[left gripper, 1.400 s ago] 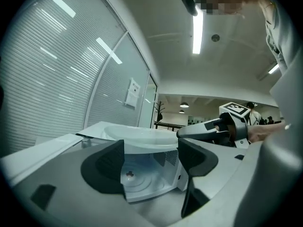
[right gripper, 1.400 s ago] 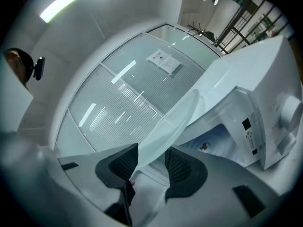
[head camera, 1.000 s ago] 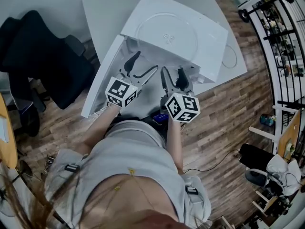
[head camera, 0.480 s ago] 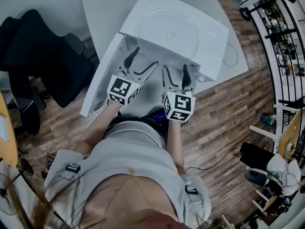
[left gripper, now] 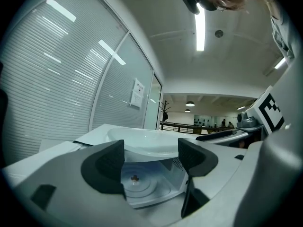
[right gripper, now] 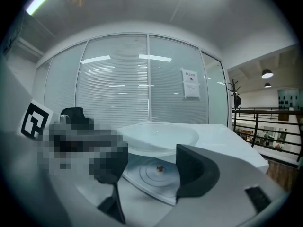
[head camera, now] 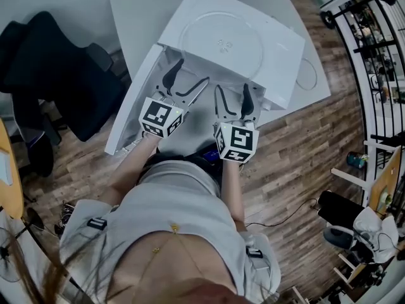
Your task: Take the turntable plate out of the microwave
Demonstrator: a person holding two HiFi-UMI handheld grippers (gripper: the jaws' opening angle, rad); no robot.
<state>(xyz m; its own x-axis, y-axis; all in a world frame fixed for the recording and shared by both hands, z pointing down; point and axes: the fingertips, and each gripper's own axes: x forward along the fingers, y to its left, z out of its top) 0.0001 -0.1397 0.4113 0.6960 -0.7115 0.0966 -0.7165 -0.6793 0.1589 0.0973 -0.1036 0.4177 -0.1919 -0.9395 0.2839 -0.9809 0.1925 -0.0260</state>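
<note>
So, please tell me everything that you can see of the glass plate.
The plate is a round, clear disc that looks like glass, shallow, with a low rim and small bumps at its centre. It lies flat on top of the microwave, close to the front edge, above the open cavity. Only the microwave top touches it. The left gripper and the right gripper are both open and apart from it.

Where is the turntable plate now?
Head view, upper centre: the plate lies on top of the microwave, above its open cavity.
</note>
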